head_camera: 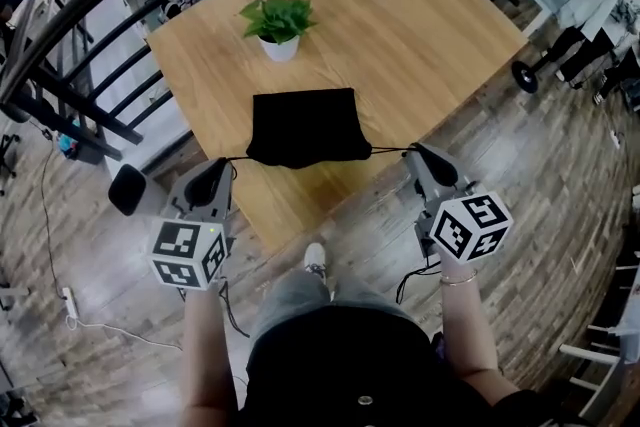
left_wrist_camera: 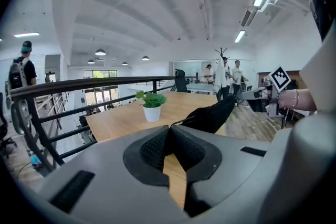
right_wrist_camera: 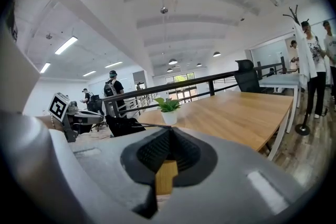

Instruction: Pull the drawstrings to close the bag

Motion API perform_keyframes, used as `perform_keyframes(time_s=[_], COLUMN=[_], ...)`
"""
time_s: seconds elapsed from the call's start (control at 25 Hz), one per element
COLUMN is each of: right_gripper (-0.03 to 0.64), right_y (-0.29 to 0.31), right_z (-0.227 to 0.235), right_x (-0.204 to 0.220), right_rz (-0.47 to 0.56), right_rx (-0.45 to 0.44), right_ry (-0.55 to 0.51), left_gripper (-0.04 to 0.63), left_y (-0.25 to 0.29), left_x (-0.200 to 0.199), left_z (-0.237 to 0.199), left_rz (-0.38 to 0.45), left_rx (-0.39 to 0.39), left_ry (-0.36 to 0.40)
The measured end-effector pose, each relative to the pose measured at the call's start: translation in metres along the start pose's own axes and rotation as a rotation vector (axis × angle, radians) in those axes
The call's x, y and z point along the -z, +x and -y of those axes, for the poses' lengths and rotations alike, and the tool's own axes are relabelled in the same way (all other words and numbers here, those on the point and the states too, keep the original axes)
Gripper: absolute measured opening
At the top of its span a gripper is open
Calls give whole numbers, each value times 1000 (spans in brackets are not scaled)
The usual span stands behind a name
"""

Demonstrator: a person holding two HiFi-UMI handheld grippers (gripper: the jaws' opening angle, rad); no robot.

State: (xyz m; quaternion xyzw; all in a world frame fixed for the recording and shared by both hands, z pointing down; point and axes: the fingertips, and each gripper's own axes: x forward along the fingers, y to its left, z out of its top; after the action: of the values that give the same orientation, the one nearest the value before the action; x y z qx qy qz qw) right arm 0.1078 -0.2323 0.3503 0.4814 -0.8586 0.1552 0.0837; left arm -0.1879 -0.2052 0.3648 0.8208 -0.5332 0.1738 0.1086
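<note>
A black drawstring bag (head_camera: pixel 305 127) hangs stretched between my two grippers over the near part of the wooden table (head_camera: pixel 400 25). Its mouth faces me and looks gathered. A thin black drawstring (head_camera: pixel 238 159) runs taut from the bag's left corner into my left gripper (head_camera: pixel 228 163), which is shut on it. The other drawstring (head_camera: pixel 390 150) runs from the right corner into my right gripper (head_camera: pixel 410 151), also shut on it. In the left gripper view the bag (left_wrist_camera: pixel 212 115) lies ahead to the right of the shut left gripper (left_wrist_camera: pixel 169 131). The right gripper view shows the bag (right_wrist_camera: pixel 123 126) to the left of the right gripper (right_wrist_camera: pixel 170 134).
A small potted plant (head_camera: pixel 278 23) in a white pot stands on the table beyond the bag. A black railing (head_camera: pixel 90 5) runs along the table's left and far sides. People stand in the background (left_wrist_camera: pixel 226 73), and an office chair (right_wrist_camera: pixel 247 76) sits behind the table.
</note>
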Motion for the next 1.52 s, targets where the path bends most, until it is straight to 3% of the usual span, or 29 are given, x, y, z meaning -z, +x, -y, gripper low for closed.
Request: perform_keyframes(time_s=[0.4,1.52], right_gripper=[-2,-2], right_y=[-1,3], right_z=[10,32], right_x=[-11,-29], right_rz=[66,145], right_rx=[46,149], right_ry=[114,203], left_gripper=[25,23], left_y=[-1,-6], left_x=[-15,-32], left_z=[-11,-64], left_rz=[56,147], left_rx=[17,-77], left_ry=[-48,-87])
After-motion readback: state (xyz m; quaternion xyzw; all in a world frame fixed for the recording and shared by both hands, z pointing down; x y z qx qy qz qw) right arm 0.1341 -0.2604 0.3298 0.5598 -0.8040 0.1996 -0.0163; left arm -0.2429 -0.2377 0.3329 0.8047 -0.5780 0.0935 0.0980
